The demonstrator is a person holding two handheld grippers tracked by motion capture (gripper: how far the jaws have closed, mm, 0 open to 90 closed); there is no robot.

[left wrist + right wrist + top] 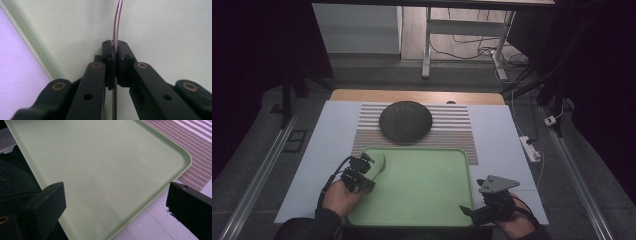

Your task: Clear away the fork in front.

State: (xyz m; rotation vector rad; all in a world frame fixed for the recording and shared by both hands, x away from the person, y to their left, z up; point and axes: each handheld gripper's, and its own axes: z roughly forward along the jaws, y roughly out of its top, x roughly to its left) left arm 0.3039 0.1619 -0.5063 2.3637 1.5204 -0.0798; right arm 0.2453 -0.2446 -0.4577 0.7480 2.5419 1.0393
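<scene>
The left gripper (363, 169) is clamped on what looks like a thin plate's (117, 22) rim, over the tray's (422, 200) far-left corner. Keep that pinch firm and level; the right gripper (469, 211) waits spread at the near-right edge.

Object: pale green plastic tray (417, 185), rectangular with rounded corners and a low raised rim.
Contents: its flat inner surface is bare.
Position: near edge of the table, in front of the person, between the two hands.
Far edge: overlaps the near edge of the striped mat (452, 131).
Left rim: pinched between the closed jaws of the left gripper (362, 172); in the left gripper view the rim edge (115, 37) runs up from between the pads.
</scene>
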